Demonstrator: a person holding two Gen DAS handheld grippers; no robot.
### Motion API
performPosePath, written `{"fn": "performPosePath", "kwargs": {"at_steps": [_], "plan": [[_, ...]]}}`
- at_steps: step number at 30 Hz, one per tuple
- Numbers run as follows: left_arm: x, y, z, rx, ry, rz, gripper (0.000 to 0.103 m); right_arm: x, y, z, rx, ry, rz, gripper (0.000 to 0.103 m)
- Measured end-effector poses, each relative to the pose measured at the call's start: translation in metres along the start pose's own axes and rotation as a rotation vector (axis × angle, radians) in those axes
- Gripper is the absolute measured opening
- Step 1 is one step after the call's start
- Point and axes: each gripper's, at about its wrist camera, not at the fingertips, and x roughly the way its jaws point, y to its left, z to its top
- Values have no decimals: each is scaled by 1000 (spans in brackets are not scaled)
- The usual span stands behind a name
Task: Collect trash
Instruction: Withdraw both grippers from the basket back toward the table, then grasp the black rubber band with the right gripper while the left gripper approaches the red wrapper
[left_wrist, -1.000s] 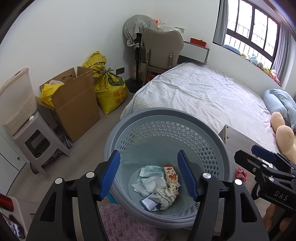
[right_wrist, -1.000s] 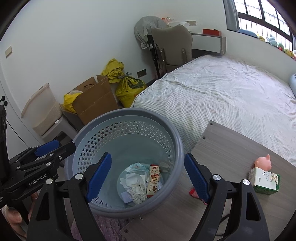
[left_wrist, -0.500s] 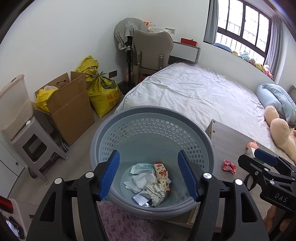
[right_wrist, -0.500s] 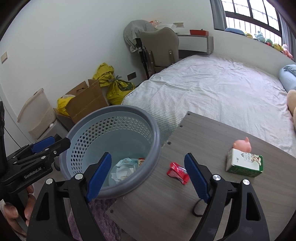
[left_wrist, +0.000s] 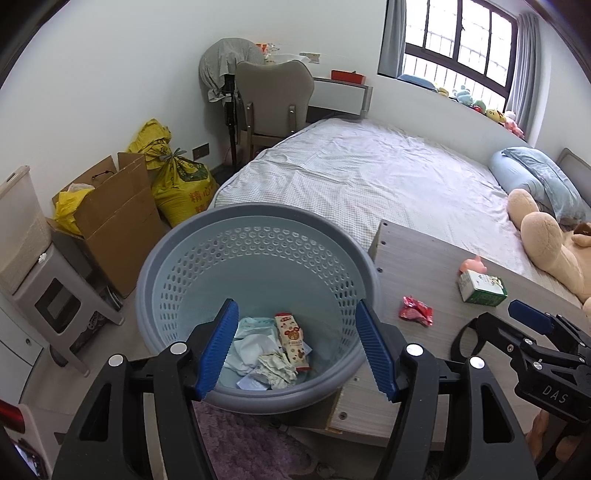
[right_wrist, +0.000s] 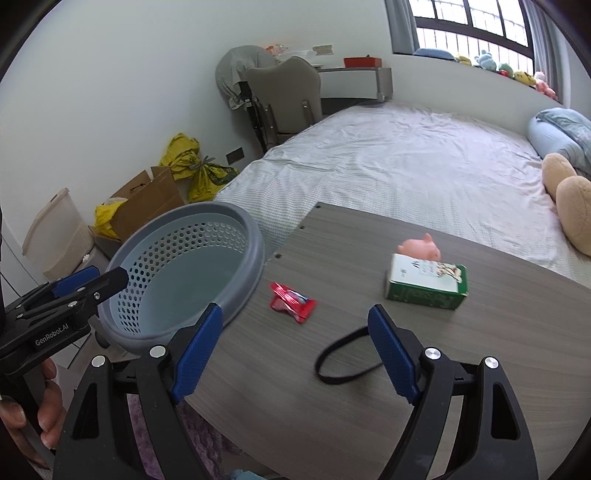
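Observation:
A grey-blue perforated basket (left_wrist: 258, 214) stands beside a grey wood table (right_wrist: 369, 406). It holds crumpled paper and a snack wrapper (left_wrist: 291, 339). My left gripper (left_wrist: 294, 308) hangs open and empty over the basket's near side. On the table lie a red wrapper (right_wrist: 291, 298), a green carton (right_wrist: 424, 286), a pink pig toy (right_wrist: 421, 247) and a black band loop (right_wrist: 343, 358). My right gripper (right_wrist: 295, 314) is open and empty above the table, with the red wrapper just ahead of its fingertips.
A bed (left_wrist: 369, 177) runs behind the table, with a plush bear (left_wrist: 546, 236) and a pillow on it. A cardboard box (left_wrist: 110, 206), yellow bags (left_wrist: 177, 181), a stool (left_wrist: 55, 295) and a chair (left_wrist: 273, 99) line the wall. A purple rug (left_wrist: 240, 443) lies below the basket.
Both grippers have moved right. The right one went from over the basket to over the table, bringing the red wrapper, carton and band into view. The basket has slid left in both views.

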Motion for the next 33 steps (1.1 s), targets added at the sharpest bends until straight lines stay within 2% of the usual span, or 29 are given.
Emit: {"fn": "performPosePath", "kwargs": {"at_steps": [14,24,33], "plan": [[7,-32,-13,50,23,-30,63,-7,-41,-28,61,29,-65,79],[15,-40,-19,65,38,-27,63,21,-43,-39,52,84,-84,79],[21,-40,-18,63,43,-25,63,44,-37,-33,20,110,-128,79]]}}
